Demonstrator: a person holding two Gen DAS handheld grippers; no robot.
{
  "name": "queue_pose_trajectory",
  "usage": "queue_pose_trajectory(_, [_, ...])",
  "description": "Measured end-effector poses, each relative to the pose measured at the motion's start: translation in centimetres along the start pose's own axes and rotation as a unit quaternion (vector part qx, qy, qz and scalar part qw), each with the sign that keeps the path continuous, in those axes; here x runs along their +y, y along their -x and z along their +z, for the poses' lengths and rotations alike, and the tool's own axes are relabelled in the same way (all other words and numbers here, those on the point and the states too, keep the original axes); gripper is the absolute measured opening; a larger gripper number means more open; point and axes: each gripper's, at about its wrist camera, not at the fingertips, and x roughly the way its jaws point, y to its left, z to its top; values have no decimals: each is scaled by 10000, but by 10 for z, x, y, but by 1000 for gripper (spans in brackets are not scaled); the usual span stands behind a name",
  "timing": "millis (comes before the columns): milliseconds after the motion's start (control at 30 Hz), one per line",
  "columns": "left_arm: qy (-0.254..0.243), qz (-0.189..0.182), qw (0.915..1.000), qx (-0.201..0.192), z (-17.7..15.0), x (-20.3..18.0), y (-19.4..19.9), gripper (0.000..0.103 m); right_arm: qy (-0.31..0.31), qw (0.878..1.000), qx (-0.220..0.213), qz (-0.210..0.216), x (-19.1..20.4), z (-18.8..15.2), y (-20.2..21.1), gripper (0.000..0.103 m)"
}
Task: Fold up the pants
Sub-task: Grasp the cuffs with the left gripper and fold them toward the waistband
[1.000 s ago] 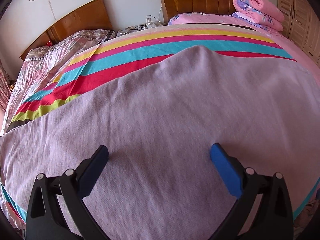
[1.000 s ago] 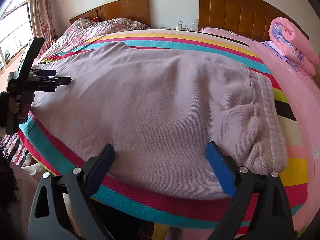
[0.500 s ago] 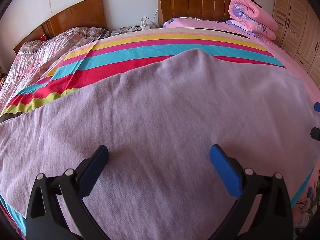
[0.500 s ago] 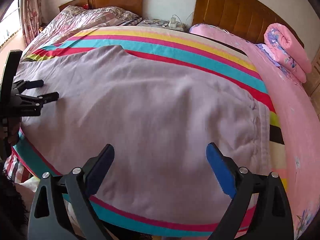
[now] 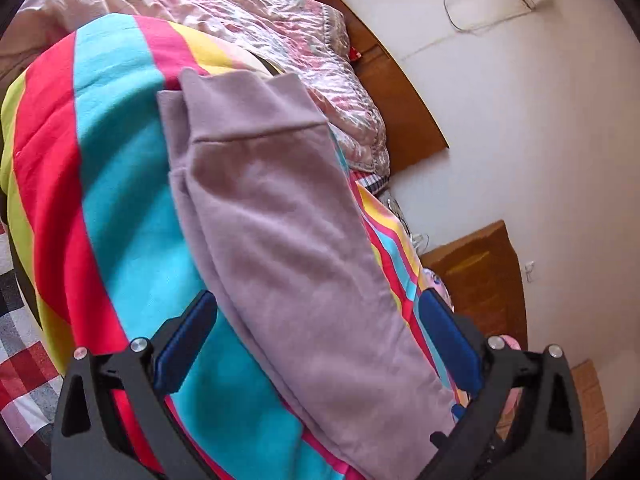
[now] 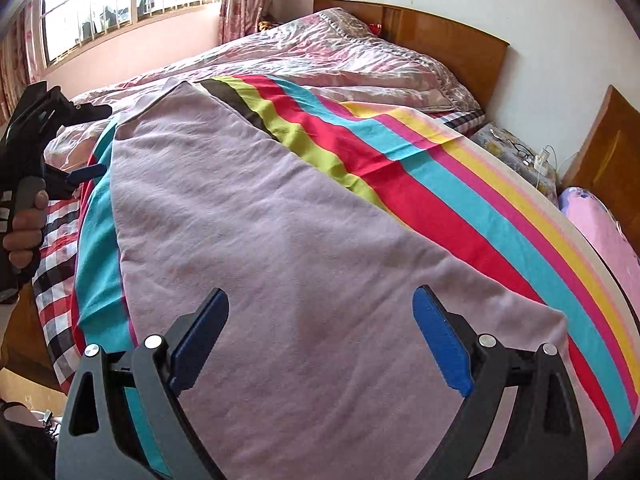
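Observation:
Lilac fleece pants (image 5: 288,240) lie flat on a striped blanket (image 5: 120,200), the two leg cuffs (image 5: 256,108) stacked at the far end of the left wrist view. My left gripper (image 5: 316,304) hovers open over the lower legs, its view tilted sideways, with nothing between its fingers. In the right wrist view the pants (image 6: 280,260) spread wide across the blanket (image 6: 440,184). There my right gripper (image 6: 320,300) hangs open just above the cloth. The left gripper (image 6: 94,140) shows at the far left edge, open, held by a hand (image 6: 24,232).
A pink floral quilt (image 6: 320,52) covers the neighbouring bed beside a wooden headboard (image 6: 440,36). A checked sheet (image 6: 56,240) hangs at the bed's near-left edge. A nightstand with cables (image 6: 516,148) stands between the beds, and a window (image 6: 120,0) lies at the far left.
Both grippers have swung left along the pants. The left one has moved to the cuff end and tilted sideways. Both stay open with nothing in them.

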Motion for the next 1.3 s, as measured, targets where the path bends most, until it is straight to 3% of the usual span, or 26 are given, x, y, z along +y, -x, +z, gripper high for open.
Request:
queue_pose_trajectory(67, [341,-84,9994,-56,18,24,1,98,170,9998,36,111,15,3,-5,90])
queue_pose_trajectory(200, [473,-314,9981,225,35,36,-21,85,180,9996,153,146,22,-1,-10,90])
queue_pose_trajectory(300, [416,-396,9983,119,48,35,-29,79,-48,9997,206,101,11,-5,-10,90])
queue_pose_trajectory(400, [530,-651,9963,169,67,39,-42,59,-336,9991,193,152,-1,-9,-7,90])
queue_pose_trajectory(467, [569,-666,9959,230,80,45,-53,29,-460,9985,194,220,-4,-12,-7,90])
queue_pose_trajectory(533, [544,-688,9959,222,86,48,-58,17,-515,9981,216,242,-6,-16,-10,90])
queue_pose_trajectory(667, [292,-743,9968,-91,97,37,-48,14,-624,9970,411,224,-9,-31,-20,90])
queue_pose_trajectory(800, [-246,-141,9995,-161,91,9,-43,14,-885,9946,288,454,-23,-45,-23,92])
queue_pose_trajectory(900, [-1277,387,9899,-485,76,-52,-23,15,-977,9935,275,511,-27,-45,-20,92])
queue_pose_trajectory(933, [-1747,462,9818,-587,64,-82,-17,16,-1105,9925,194,484,-31,-46,-16,92])
queue_pose_trajectory(1000, [-2861,644,9529,-767,30,-147,-11,17,-1561,9860,-247,537,-50,-49,5,92])
queue_pose_trajectory(1067, [-3939,524,9147,-741,-21,-207,-13,20,-2039,9752,-726,458,-76,-55,33,92])
queue_pose_trajectory(1100, [-4463,398,8916,-658,-52,-232,-19,21,-2239,9696,-942,307,-91,-59,48,92])
queue_pose_trajectory(1200, [-5812,-25,8137,-94,-155,-271,-45,31,-2866,9461,-1487,-235,-141,-78,99,92])
queue_pose_trajectory(1267, [-6585,-175,7491,695,-224,-266,-70,49,-3248,9277,-1748,-577,-170,-95,132,92])
queue_pose_trajectory(1300, [-6974,-148,7089,1047,-257,-253,-82,54,-3404,9194,-1828,-733,-182,-104,146,92])
